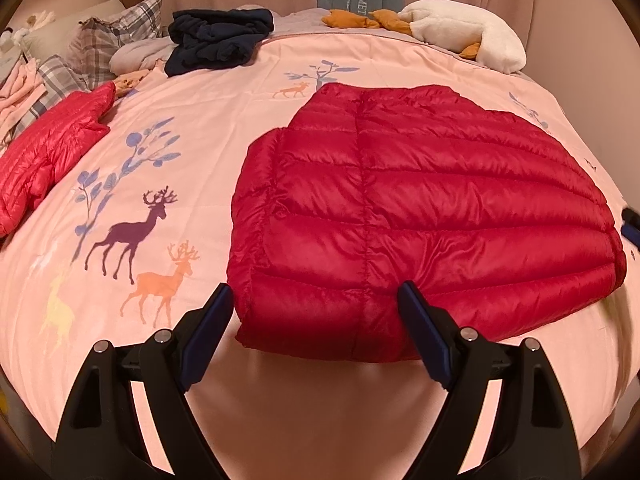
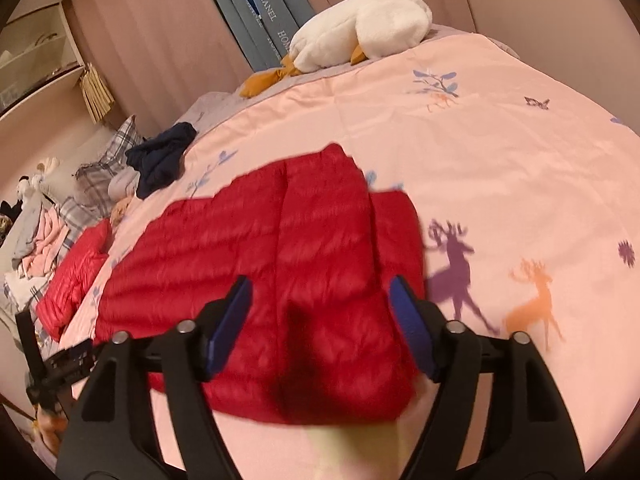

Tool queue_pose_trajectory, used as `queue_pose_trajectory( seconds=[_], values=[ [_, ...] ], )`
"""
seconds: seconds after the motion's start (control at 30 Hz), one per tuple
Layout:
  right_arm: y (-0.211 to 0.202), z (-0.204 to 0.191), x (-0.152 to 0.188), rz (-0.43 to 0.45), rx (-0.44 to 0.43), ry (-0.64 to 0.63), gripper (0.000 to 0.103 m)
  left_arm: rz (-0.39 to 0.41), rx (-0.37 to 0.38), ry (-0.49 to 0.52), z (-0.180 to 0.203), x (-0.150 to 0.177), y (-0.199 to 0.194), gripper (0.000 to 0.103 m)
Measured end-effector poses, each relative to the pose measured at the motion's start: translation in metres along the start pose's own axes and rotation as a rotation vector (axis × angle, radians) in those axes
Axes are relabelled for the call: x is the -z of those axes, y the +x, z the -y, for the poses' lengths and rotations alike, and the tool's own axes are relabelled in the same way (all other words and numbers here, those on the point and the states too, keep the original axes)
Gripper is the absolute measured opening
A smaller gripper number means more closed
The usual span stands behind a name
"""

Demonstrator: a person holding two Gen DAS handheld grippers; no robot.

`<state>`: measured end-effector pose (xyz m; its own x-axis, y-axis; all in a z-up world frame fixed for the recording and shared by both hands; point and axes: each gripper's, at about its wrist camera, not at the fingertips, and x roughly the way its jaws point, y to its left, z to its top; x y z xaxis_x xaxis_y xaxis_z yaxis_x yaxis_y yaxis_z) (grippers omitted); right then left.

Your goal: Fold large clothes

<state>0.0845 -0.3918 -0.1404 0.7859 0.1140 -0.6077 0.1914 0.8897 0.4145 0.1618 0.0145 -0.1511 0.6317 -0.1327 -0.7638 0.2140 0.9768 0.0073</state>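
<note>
A dark red quilted down jacket (image 1: 420, 208) lies folded flat on the pink bedspread (image 1: 200, 92); it also shows in the right wrist view (image 2: 280, 280). My left gripper (image 1: 316, 300) is open and empty, its fingers over the jacket's near left corner. My right gripper (image 2: 320, 292) is open and empty, just above the jacket's near right part. The right gripper's tip (image 1: 632, 224) shows at the right edge of the left wrist view, and the left gripper's body (image 2: 52, 364) shows at the lower left of the right wrist view.
A second, brighter red down jacket (image 1: 48, 148) lies at the left. A dark navy garment (image 1: 216, 38) sits at the back. A white plush goose (image 1: 468, 34) lies at the far edge. Plaid pillows (image 1: 112, 40) and piled clothes lie at the far left.
</note>
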Motion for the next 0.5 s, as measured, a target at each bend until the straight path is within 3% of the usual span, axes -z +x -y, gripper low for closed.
queue_pose_trajectory(
  seconds=[0.23,0.3,0.5],
  values=[
    [0.045,0.002,-0.026,-0.085,-0.011,0.038,0.079,-0.005,-0.004,-0.001,0.001,-0.005,0.001,0.085],
    [0.058,0.002,-0.026,-0.134,-0.003,0.045,0.063,-0.007,-0.006,0.000,0.002,-0.005,0.001,0.085],
    [0.070,-0.009,-0.024,-0.172,0.070,-0.028,0.052,-0.013,-0.007,0.001,0.002,-0.006,0.003,0.085]
  ],
)
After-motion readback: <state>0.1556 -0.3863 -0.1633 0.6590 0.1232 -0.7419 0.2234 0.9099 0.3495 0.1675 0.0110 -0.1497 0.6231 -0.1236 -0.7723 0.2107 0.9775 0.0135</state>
